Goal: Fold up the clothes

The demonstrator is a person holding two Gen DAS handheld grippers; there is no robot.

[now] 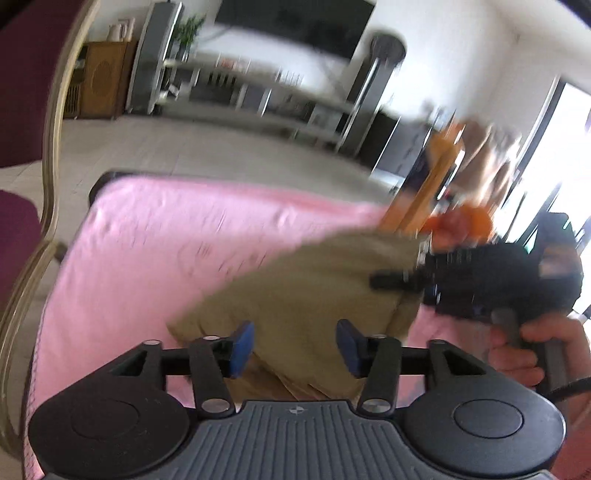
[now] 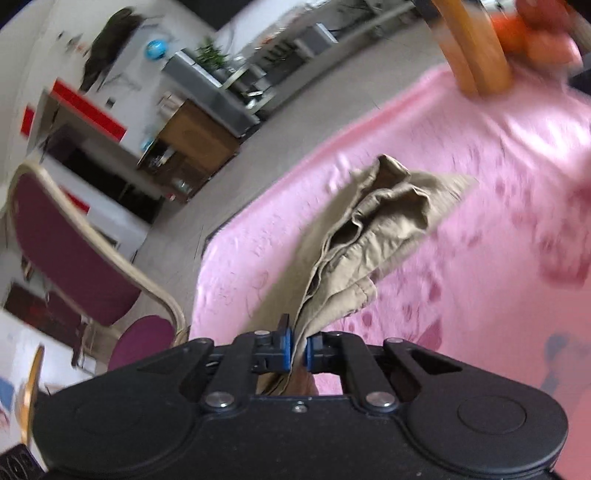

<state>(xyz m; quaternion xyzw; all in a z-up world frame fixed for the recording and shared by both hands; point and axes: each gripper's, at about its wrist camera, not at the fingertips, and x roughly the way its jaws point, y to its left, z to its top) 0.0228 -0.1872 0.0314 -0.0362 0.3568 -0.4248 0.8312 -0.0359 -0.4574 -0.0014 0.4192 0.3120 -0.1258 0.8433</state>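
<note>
Two grippers in view: left gripper [image 1: 294,349] has its blue pads spread wide, nothing between them, hovering just over the khaki garment [image 1: 306,291]; right gripper [image 2: 300,350] is clenched on a bunched edge of the same khaki garment [image 2: 373,236], cloth pinched between the blue pads and lifted, folds trailing away from the jaws above the pink cloth [image 2: 461,206]. In the left wrist view the right gripper shows at the right side as a black blurred body, a hand [image 1: 532,350] wrapped on its handle, its jaw state unreadable from that angle. Garment lies partly on the pink cloth [image 1: 155,236], which covers the table; type of garment hard to tell, layered and crumpled. Far corner of the cloth holds a wooden object [image 2: 472,48] with orange items [image 2: 532,33] beside it, too blurred to name, cannot tell if they sit in a container. Both views motion-blurred. Maroon chair [image 2: 70,251] with pale frame stands just beside the table edge. Beyond: grey floor, brown cabinet [image 2: 195,140], grey shelving with a plant, dark screen [image 1: 295,22] on the white wall, bright window at right
</note>
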